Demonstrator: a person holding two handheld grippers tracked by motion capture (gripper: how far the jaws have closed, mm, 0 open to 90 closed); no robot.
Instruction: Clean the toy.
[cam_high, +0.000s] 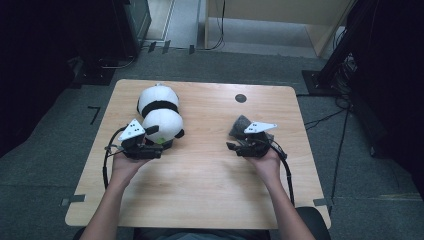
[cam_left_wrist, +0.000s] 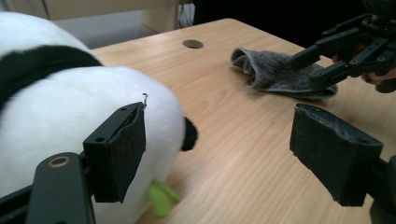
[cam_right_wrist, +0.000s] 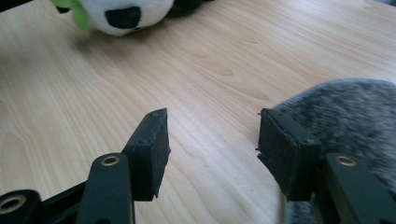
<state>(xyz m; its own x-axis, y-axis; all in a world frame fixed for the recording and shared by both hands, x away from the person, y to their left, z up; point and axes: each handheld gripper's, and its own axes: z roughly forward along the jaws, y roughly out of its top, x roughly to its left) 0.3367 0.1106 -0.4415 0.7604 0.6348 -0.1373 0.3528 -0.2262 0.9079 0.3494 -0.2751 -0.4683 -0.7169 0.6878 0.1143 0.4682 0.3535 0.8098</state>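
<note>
On the desk (cam_high: 210, 175), the left tongs (cam_high: 159, 146) stand released beside the panda toy (cam_high: 160, 117); the right tongs (cam_high: 231, 146), released too, seemingly just clear the grey cloth (cam_high: 240, 125).

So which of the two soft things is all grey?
The folded grey cloth by the right gripper; the plush panda by the left gripper is white and black.

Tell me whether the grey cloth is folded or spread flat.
Folded: the grey cloth lies bunched on the table, its doubled edge showing.
</note>
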